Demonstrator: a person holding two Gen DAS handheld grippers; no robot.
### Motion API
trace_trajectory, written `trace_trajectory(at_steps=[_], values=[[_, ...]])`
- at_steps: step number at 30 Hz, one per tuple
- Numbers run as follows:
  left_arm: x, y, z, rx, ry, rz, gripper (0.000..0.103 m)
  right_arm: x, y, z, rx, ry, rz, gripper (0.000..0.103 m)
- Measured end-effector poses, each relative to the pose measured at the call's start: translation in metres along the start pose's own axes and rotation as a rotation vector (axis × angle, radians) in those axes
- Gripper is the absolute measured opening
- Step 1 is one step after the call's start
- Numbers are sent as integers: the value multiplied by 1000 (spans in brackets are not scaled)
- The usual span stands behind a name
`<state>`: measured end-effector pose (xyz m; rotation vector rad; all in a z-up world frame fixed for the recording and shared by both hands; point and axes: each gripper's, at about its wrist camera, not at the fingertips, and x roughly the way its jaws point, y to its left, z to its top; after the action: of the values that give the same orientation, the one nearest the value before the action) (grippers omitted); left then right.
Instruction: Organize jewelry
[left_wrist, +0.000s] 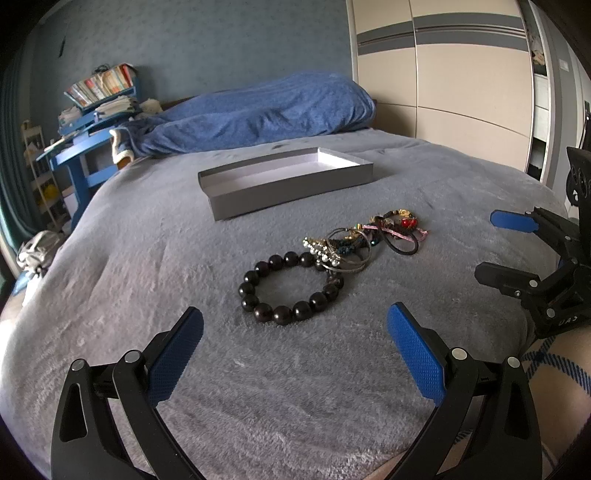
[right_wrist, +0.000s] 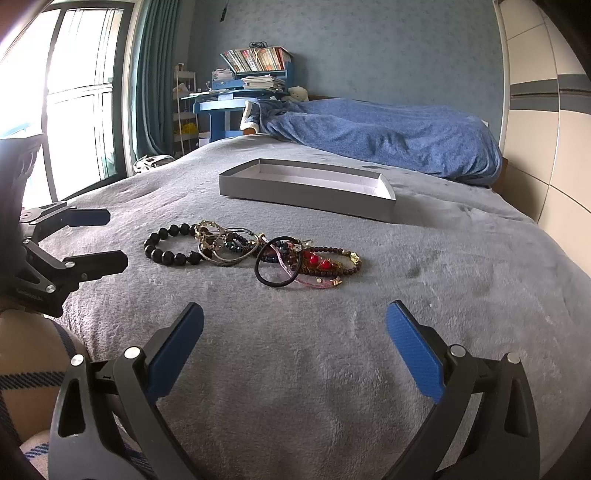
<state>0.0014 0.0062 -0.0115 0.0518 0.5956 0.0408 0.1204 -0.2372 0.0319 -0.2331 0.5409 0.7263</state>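
Note:
A pile of jewelry lies on the grey blanket: a black bead bracelet (left_wrist: 291, 288) (right_wrist: 170, 245), tangled silver bangles (left_wrist: 341, 253) (right_wrist: 227, 245), a black hair tie (left_wrist: 402, 242) (right_wrist: 279, 267), and a red-bead bracelet (left_wrist: 402, 221) (right_wrist: 325, 262). An empty grey box (left_wrist: 284, 181) (right_wrist: 306, 188) sits behind the pile. My left gripper (left_wrist: 295, 325) (right_wrist: 105, 240) is open and empty, just in front of the black bracelet. My right gripper (right_wrist: 295, 325) (left_wrist: 487, 245) is open and empty, in front of the hair tie.
A blue duvet (left_wrist: 258, 114) (right_wrist: 388, 136) lies bunched at the head of the bed. A blue desk with books (left_wrist: 92, 110) (right_wrist: 251, 74) stands beyond the bed. A wardrobe (left_wrist: 461, 85) lines the right side, a window (right_wrist: 74, 92) the left.

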Motion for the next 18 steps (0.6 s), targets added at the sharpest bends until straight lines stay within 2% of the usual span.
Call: trace_trajectory(at_steps=[18], values=[[0,4,3,-10,3,-8,99,-1,3,5,-7,-2,12,98]])
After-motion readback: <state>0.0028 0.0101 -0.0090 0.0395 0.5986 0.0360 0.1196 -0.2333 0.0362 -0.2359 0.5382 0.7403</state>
